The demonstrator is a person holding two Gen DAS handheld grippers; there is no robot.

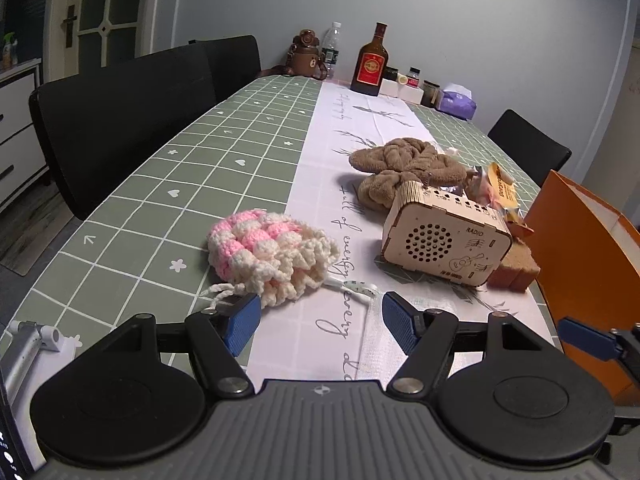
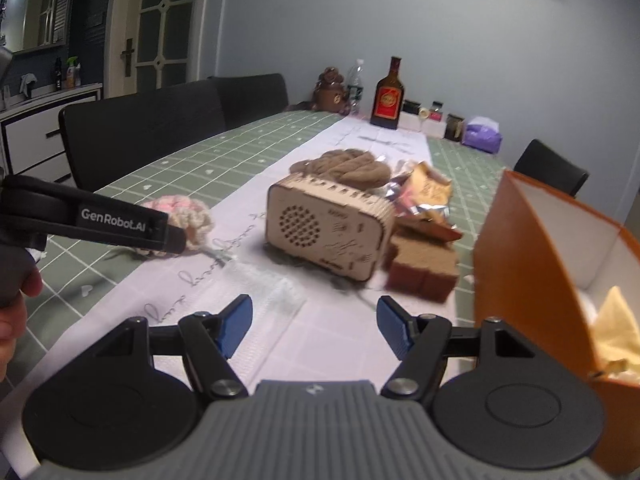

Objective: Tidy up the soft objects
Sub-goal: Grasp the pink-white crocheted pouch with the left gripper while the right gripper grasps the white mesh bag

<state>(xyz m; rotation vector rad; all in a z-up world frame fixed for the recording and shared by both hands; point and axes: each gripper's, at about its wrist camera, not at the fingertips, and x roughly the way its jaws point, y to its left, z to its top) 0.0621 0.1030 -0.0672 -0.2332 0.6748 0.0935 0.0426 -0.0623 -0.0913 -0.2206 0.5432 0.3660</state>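
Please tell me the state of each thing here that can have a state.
Left gripper: open, empty.
Right gripper: open, empty.
Pink-and-cream crocheted pouch: lying on table, untouched.
Brown plush towel: crumpled in a heap.
Orange cardboard box: open.
Wooden laser-cut radio: upright.
Brown glass bottle: upright, capped.

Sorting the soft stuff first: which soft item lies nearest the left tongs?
The pink-and-cream crocheted pouch, just beyond the open left tongs. The brown plush towel lies farther back, behind the wooden radio.
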